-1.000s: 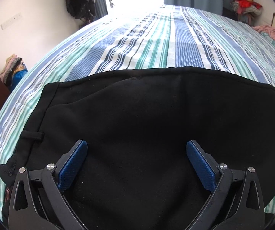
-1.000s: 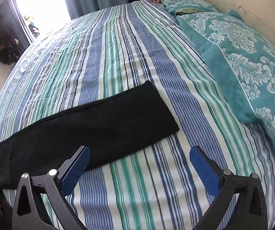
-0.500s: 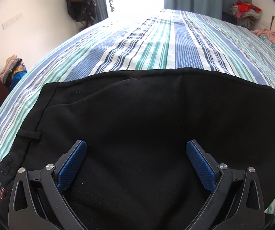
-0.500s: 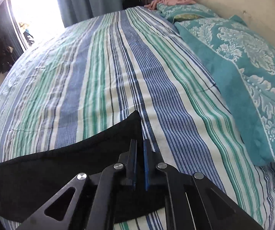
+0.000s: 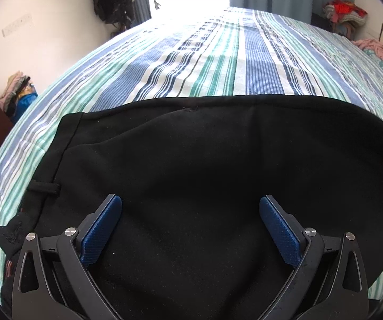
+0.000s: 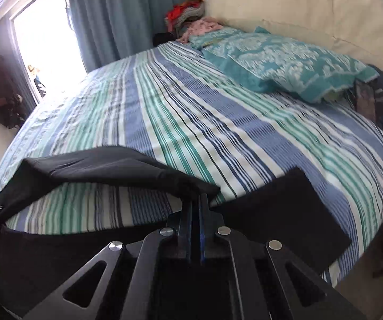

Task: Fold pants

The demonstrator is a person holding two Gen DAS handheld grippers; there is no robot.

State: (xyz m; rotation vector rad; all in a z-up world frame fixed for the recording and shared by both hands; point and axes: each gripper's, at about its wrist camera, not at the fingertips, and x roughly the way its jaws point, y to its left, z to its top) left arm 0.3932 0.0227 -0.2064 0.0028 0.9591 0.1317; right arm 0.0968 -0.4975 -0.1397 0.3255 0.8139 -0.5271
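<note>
Pants (image 5: pixel 204 173), black and of soft woven cloth, lay across the near side of the striped bedsheet (image 5: pixel 218 61). In the left wrist view they filled the frame from 9 o'clock through 6 o'clock to 3 o'clock. In the right wrist view the leg section (image 6: pixel 116 169) was raised off the sheet in a sagging arch from 9 o'clock toward centre, and a flat dark panel (image 6: pixel 284 213), apparently the leg end, hung or lay at 4 o'clock.

Handling judgement: the cloth was limp and light, with no stiffness of its own. It drooped between support points and would crease wherever it was released. A pinch through both layers near the hem and a second hold at the waistband (image 5: pixel 66 144) appeared the most dependable grip points. The weave looked matte, so slippage seemed unlikely.

The teal patterned pillow (image 6: pixel 284 61) lay at 1 o'clock in the right wrist view, well apart from the garment.

The right gripper (image 6: pixel 197 208) was clenched on a bunched fold of the leg, blue pads pressed together with cloth between them. The left gripper (image 5: pixel 190 213) was released, jaws spread wide, poised over the seat area just beside the waistband and its belt loop (image 5: pixel 44 186) at 8 o'clock.

Hidden or unclear: the black cloth showed almost no seam detail. Contact between the left gripper and the cloth could not be determined. The waistband corner at 8 o'clock was cut off by the lens edge. Motion blur softened the sheet in the right wrist view.
</note>
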